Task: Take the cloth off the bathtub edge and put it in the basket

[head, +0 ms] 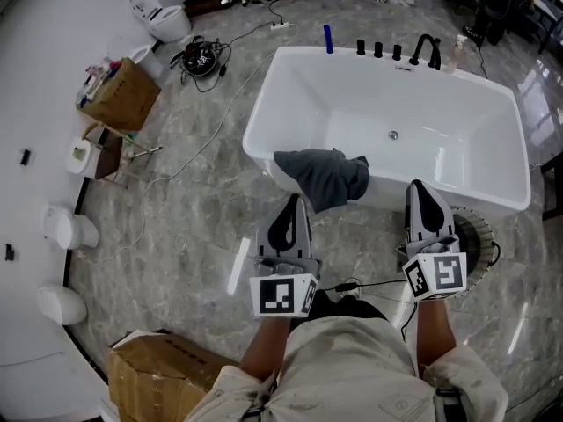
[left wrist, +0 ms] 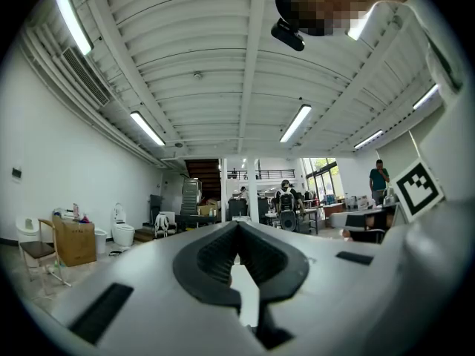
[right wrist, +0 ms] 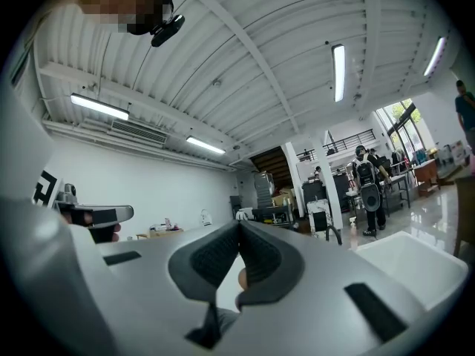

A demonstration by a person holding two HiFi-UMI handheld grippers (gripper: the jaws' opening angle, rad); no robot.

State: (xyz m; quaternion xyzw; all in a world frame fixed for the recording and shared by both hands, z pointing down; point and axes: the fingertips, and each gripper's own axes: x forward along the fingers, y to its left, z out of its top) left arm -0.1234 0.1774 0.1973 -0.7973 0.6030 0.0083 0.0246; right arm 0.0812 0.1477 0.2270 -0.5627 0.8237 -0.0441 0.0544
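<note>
Pointing forward side by side, left hand-held gripper (head: 296, 202), right hand-held gripper (head: 420, 187), both closed, empty, near cloth (head: 327, 176)

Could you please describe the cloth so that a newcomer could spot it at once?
Find the white bathtub on the grey marble floor. Over its near edge, towards the left, hangs a crumpled dark grey cloth, the only soft thing on its rim.

Workshop hall with a bathroom mock-up.
Bathtub (head: 457, 139), loose toilet (head: 163, 18), cardboard box (head: 119, 95) on marble floor (head: 202, 209); ceiling (left wrist: 223, 50) with strip lights (left wrist: 295, 123).
</note>
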